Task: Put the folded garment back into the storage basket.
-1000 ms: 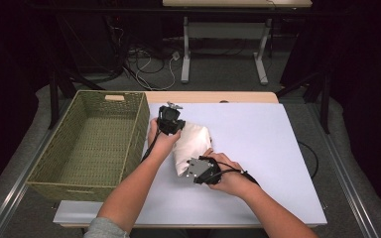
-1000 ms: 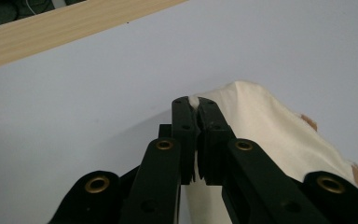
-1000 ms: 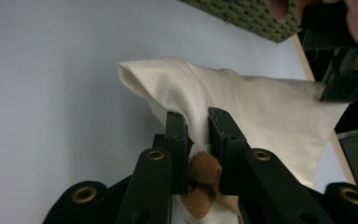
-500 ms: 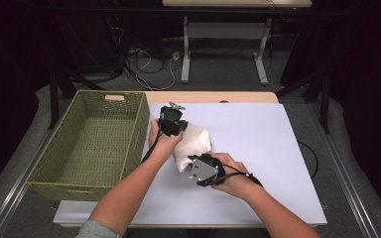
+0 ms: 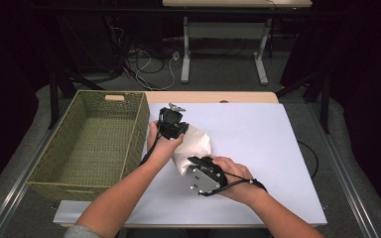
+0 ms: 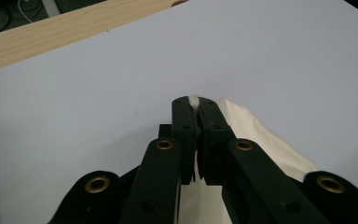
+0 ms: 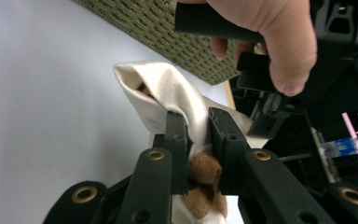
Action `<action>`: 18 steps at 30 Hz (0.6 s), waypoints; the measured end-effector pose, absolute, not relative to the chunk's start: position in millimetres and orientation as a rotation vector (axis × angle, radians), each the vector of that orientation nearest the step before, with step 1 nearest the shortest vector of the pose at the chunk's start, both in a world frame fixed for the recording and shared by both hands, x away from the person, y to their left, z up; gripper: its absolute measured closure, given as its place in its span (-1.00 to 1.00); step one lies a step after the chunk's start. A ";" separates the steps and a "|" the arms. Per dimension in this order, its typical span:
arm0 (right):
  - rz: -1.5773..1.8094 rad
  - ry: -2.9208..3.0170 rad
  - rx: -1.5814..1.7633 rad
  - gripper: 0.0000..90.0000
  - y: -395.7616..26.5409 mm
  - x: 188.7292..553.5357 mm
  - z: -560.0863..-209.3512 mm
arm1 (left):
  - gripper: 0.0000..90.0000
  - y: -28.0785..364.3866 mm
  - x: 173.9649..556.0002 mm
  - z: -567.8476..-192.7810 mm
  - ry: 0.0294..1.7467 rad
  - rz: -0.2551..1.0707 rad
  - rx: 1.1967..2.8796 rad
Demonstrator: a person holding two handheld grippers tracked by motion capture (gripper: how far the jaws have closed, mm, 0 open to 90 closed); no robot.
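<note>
While both grippers clamp the cream cloth (image 5: 194, 145), it hangs bunched between them above the white mat (image 5: 258, 148), just right of the wicker basket (image 5: 92, 144). The left gripper (image 6: 197, 105) pinches a thin edge with its jaws together; the right gripper (image 7: 197, 122) bites a thicker fold, where something brown (image 7: 204, 179) shows inside. Pickup looks done. Moving the cloth over the empty basket and letting go appears left.

Soft cream cloth bag (image 5: 194, 144), rough woven wicker basket (image 5: 92, 144), smooth matt white tabletop (image 5: 258, 144).
</note>
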State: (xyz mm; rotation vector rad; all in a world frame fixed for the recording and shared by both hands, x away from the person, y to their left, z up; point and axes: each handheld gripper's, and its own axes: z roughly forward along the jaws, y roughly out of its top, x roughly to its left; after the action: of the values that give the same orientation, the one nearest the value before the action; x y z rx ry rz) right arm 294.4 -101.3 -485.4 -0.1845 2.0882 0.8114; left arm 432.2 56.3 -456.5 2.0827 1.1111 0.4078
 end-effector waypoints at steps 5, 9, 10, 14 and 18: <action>0.810 2.050 -0.209 0.75 -102.5 289.8 -483.2 | 0.93 58.2 424.2 -451.3 1.105 0.382 2.079; 0.794 2.039 -0.248 0.75 -101.2 286.3 -480.9 | 0.93 60.7 419.0 -446.6 1.107 0.373 2.077; 0.792 2.034 -0.257 0.75 -100.5 285.0 -479.7 | 0.93 61.5 417.9 -445.1 1.102 0.377 2.075; 0.803 2.021 -0.265 0.75 -99.1 281.7 -474.7 | 0.93 65.9 412.8 -438.7 1.101 0.371 2.062; 0.813 2.012 -0.262 0.75 -96.8 278.4 -471.8 | 0.93 71.9 407.9 -432.7 1.120 0.350 2.036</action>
State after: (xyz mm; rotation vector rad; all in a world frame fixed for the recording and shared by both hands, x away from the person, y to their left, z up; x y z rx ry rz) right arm 278.4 -96.8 -471.8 -0.2624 2.0123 0.8135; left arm 407.9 71.9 -432.7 2.0357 1.1200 0.3498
